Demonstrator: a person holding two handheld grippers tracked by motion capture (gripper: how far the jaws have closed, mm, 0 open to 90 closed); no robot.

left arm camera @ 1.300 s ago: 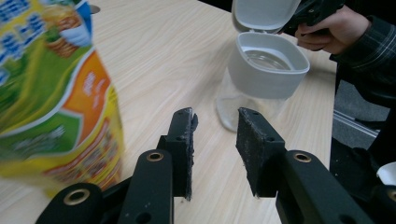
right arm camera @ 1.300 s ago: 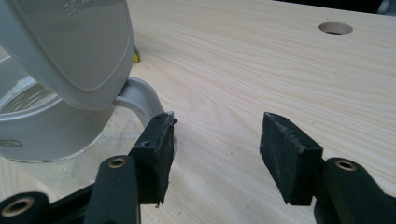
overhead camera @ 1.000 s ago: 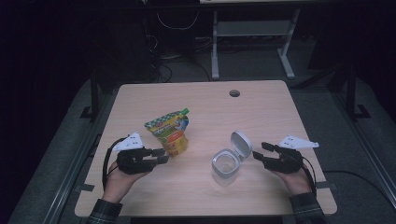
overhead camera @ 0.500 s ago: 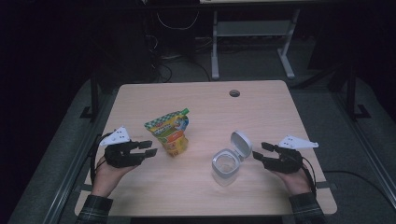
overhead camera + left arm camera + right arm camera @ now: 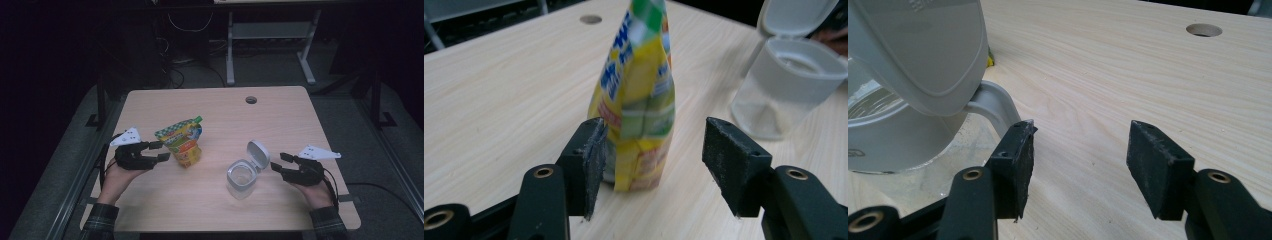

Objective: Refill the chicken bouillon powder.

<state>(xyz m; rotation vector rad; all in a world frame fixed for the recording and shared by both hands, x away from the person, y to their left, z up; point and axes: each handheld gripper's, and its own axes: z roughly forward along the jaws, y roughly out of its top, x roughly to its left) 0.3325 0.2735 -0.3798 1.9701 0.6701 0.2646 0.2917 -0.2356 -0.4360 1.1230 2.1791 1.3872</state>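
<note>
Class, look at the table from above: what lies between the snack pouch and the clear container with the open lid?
Nothing: in the high view, bare wooden table separates the pouch from the container.

A dim lab or office workspace: a pale wooden worktop [image 5: 280,115] with a round cable hole [image 5: 251,100], loose black cables [image 5: 175,75] and a grey metal desk frame [image 5: 270,37] on grey carpet [image 5: 340,115].

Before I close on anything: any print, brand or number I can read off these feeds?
Nothing reads clearly.
Pouch: blue lettering down its yellow front, too blurred to read.
Clear container: a small embossed mark low on its wall and raised marks on its lid, both illegible.
</note>
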